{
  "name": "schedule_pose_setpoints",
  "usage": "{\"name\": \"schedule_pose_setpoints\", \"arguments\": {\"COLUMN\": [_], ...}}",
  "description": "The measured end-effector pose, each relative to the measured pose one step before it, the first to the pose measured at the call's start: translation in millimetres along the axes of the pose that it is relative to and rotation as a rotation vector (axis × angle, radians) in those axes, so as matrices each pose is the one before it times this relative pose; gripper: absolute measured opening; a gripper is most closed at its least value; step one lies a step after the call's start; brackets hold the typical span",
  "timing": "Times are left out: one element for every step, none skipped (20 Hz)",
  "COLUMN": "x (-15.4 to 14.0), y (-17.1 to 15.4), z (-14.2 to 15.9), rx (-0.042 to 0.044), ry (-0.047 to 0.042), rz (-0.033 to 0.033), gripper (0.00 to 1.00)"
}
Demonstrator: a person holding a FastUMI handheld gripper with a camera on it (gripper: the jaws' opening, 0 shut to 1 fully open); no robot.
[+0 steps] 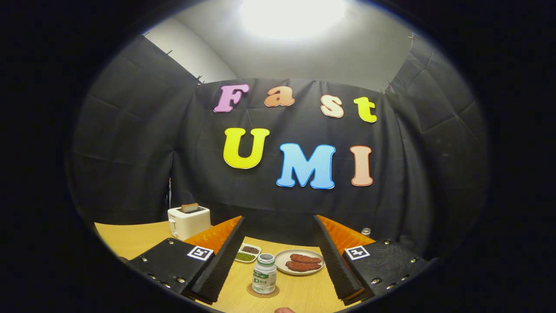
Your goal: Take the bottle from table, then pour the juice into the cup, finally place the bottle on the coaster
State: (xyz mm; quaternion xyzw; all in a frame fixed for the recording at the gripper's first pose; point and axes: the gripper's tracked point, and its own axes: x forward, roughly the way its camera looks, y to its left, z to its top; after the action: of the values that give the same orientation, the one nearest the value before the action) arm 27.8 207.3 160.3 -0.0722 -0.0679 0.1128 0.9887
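Gripper: the gripper (pixel 278 278) was held above the table (pixel 130 239), its fingers spread wide apart and nothing gripped between them.
Bottle: the bottle (pixel 264 274) was seen upright on the coaster (pixel 263 293), between the two fingers and touched by neither.
Coaster: a round mat near the table's near edge, its rim shown around the bottle's base.
Plate: the plate (pixel 299 262) with two brown pieces was set just beyond the bottle, toward the far edge.
Small dish: the small dish (pixel 247 253) with dark and green fillings lay beside the plate, close to the left finger.
Toaster: the toaster (pixel 189 221) was placed at the far left corner, a slice standing in its slot.
Open room: bare tabletop was left on both sides of the bottle, up to each finger.
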Motion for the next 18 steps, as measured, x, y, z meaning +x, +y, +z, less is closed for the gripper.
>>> {"name": "schedule_pose_setpoints", "arguments": {"x": [-0.83, -1.97, -1.9, -2.27, -2.83, -3.83, -4.63, -5.33, -6.39, -8.21, -6.94, -7.15, -5.86, -4.78, -2.03, -0.74, 1.25, 2.5], "y": [1.52, 0.12, 0.06, -1.74, -6.37, -6.4, -4.61, -3.97, -4.45, -7.51, -7.46, -11.92, -16.3, -16.7, -20.85, -23.53, -24.88, -23.1], "z": [-0.61, -2.96, -3.5, -6.13, -9.42, -11.25, -12.07, -12.74, -12.61, -13.74, -11.62, -17.5, -18.82, -16.14, -11.6, -9.39, -9.07, -6.94], "rx": [-0.00115, 0.0032, 0.00692, 0.00011, -0.00466, -0.00203, 0.00399, 0.01118, 0.01271, 0.01125, 0.00371, -0.00189, 0.00223, 0.00464, 0.01042, 0.01201, 0.00076, 0.00061], "ry": [0.00482, 0.00464, 0.00275, 0.00709, 0.01147, 0.0132, 0.01404, 0.00937, 0.00683, -0.00052, -0.00847, 0.00381, 0.01608, 0.01088, 0.00419, 0.00058, 0.00734, 0.00152], "rz": [0.00816, 0.00394, 0.00909, 0.00288, -0.00809, -0.00487, 0.00409, 0.00874, 0.00921, 0.00562, 0.00463, -0.008, -0.02033, -0.01822, -0.03389, -0.04172, -0.05385, -0.05352], "gripper": [0.94, 0.95, 0.95, 0.95, 0.95, 0.95, 0.95, 0.95, 0.95, 0.95, 0.95, 0.95, 0.95, 0.95, 0.95, 0.95, 0.95, 0.95]}}
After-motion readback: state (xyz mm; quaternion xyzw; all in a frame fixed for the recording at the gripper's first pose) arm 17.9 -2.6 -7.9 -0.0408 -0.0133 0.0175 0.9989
